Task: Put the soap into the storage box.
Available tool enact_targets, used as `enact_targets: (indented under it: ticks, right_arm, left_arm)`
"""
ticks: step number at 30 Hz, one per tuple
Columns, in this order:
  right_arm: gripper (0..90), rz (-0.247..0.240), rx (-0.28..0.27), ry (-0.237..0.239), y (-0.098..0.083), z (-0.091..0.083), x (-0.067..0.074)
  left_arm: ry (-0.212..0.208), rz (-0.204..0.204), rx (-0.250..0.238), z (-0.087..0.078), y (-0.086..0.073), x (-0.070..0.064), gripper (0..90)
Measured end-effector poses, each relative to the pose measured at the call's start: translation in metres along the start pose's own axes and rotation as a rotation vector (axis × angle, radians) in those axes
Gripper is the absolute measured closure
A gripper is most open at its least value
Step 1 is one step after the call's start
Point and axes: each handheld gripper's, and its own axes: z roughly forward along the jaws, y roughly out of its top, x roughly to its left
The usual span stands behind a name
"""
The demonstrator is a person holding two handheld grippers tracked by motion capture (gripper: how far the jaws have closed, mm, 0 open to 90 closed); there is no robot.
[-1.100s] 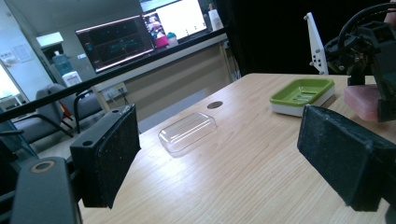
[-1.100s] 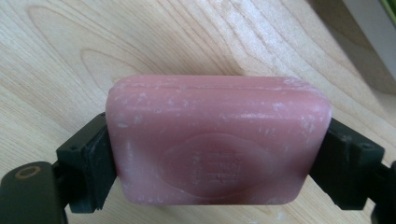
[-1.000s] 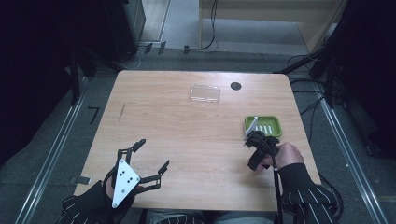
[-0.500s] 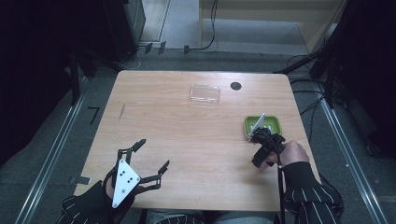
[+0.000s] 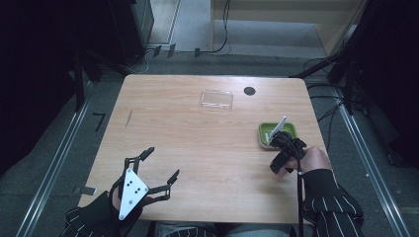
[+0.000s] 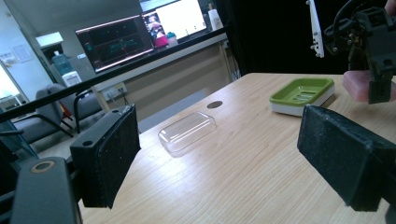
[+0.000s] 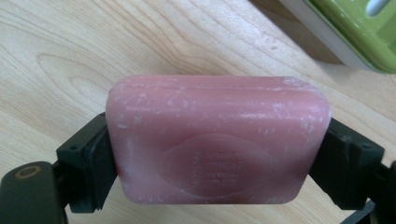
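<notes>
Pink bar of soap (image 7: 217,140), clamped endwise between the two black jaws of the right gripper (image 7: 217,154); pads press on both short ends, stamped face toward the gripper's camera. In the left gripper view the soap (image 6: 357,86) shows below that gripper, lifted clear of the wooden table (image 5: 197,138). Position: above the tabletop just on the near side of the green soap dish (image 5: 277,134), not yet over it; the dish's white-edged corner (image 7: 355,28) sits at the top right of the right gripper view. Dish tray looks empty, slots visible (image 6: 302,91). Clear plastic lid (image 5: 217,99) lies by itself toward the far edge, well apart from the dish, beside a dark round hole (image 5: 249,91) in the table. Left gripper (image 5: 158,165) is at the near left, jaws wide apart, nothing between them, pointed across the table toward the lid. Judgement: pick-up of the soap is done and the carry is nearly finished. Left to do, most likely: move the bar over the dish, lower it in flat, release. Covering it with the lid may follow, and that piece is untouched so far.
</notes>
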Motion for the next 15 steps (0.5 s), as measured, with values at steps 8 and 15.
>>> enact_targets:
  ticks: [8, 15]
  right_arm:
    - [13.5, 0.014, -0.010, -0.002, 0.0006, -0.0035, -0.0058]
    - [13.5, 0.024, -0.021, -0.004, 0.0025, -0.0073, -0.0099]
  left_arm:
    - [-0.001, 0.000, 0.000, 0.0001, 0.0000, -0.0001, 13.6]
    - [-0.001, 0.002, 0.001, 0.0001, 0.0001, -0.0003, 13.6]
